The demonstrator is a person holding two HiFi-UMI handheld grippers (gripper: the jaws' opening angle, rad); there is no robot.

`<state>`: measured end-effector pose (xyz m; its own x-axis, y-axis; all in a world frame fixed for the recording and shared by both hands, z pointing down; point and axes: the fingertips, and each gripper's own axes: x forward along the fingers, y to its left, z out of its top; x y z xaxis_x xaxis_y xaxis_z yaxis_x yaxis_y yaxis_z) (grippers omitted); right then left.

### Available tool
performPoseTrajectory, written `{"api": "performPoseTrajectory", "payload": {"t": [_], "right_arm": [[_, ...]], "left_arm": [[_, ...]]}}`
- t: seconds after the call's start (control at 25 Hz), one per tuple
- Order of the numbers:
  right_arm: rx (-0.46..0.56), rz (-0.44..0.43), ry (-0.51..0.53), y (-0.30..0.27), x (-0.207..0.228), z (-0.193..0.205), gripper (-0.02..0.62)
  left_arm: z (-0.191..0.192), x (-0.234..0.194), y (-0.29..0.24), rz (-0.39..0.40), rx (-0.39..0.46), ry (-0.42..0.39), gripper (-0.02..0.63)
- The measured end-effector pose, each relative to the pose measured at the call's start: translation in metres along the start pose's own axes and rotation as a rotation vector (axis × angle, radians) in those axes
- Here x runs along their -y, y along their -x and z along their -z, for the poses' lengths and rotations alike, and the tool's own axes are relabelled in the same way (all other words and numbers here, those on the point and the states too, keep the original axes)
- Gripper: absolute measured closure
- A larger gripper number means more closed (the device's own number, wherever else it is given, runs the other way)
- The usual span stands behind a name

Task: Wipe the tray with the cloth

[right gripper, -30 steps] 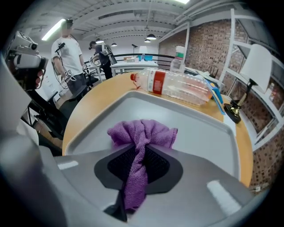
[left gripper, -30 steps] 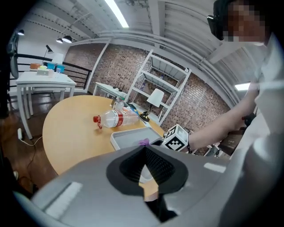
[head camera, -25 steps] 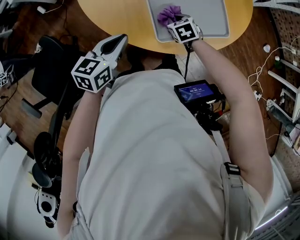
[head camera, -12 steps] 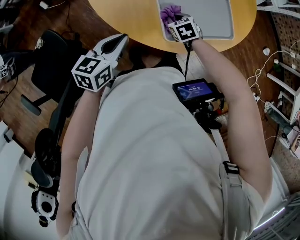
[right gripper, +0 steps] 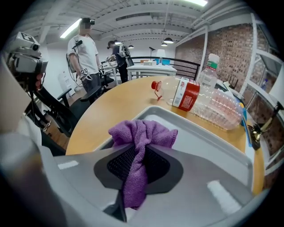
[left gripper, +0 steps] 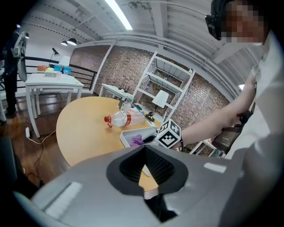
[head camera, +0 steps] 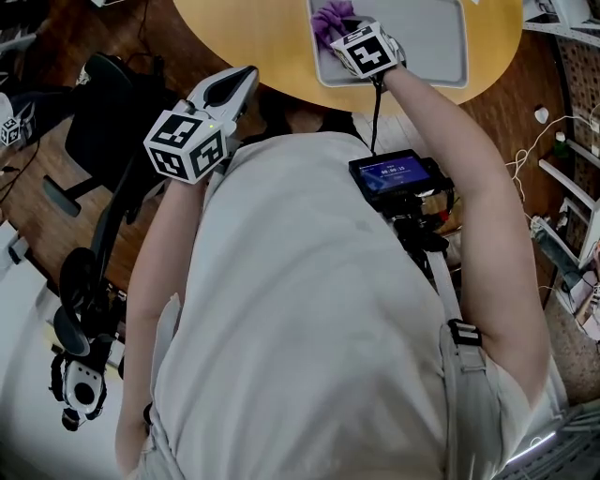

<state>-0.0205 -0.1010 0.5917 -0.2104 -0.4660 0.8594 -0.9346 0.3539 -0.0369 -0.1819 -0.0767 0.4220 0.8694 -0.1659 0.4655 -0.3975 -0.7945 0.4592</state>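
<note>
Tray (right gripper: 208,133): grey, shallow, smooth plastic-looking, rounded corners, raised rim. It sits on the round, wood-coloured table (right gripper: 115,106) near the person's edge. The only thing in it is the cloth (right gripper: 143,135), against the tray's left rim.

Cloth: purple, soft nap like microfibre. It is bunched into a loose wad with one tail running back between the jaws.

Right hand-held gripper (right gripper: 137,157): over the tray's left part, jaws clenched on the cloth tail. The wad bulges out past the fingertips and rests on the tray floor. In the head view the cloth (head camera: 330,19) shows just beyond this hand-held gripper (head camera: 345,36), inside the tray (head camera: 427,42).

Left hand-held gripper (left gripper: 144,155): jaws pressed together at the tips with nothing between them. It is held off the table edge, well apart from the tray.

Beyond the tray a clear ribbed plastic bottle (right gripper: 217,106) lies on its side on the table, with a red cap and a red label.
</note>
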Motion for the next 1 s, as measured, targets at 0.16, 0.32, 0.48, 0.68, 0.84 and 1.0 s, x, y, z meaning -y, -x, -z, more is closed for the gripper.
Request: {"api": "performPoseTrajectory", "payload": {"t": [0.16,0.32,0.48,0.68,0.84,1.0], "right_arm": [[-0.013,0.002,-0.025,0.012,0.042,0.027,0.532],[-0.022,0.049,-0.063,0.029,0.082,0.052,0.532],[-0.035,0.09,-0.102,0.045,0.126,0.081,0.531],[-0.025,0.107,-0.152,0.077,0.205,0.124,0.531],[-0.002,0.104,-0.176,0.088,0.236,0.147,0.531],[-0.013,0.125,-0.197,0.091,0.244,0.155,0.531]], "left_arm": [[-0.007,0.014,-0.032,-0.001,-0.026,-0.002,0.606],[-0.014,0.032,-0.061,0.026,-0.045,-0.02,0.606],[-0.019,0.049,-0.093,0.05,-0.073,-0.036,0.606],[-0.04,0.089,-0.16,0.056,-0.1,-0.063,0.606],[-0.044,0.107,-0.192,0.064,-0.118,-0.08,0.606],[-0.042,0.105,-0.192,0.067,-0.116,-0.075,0.606]]}}
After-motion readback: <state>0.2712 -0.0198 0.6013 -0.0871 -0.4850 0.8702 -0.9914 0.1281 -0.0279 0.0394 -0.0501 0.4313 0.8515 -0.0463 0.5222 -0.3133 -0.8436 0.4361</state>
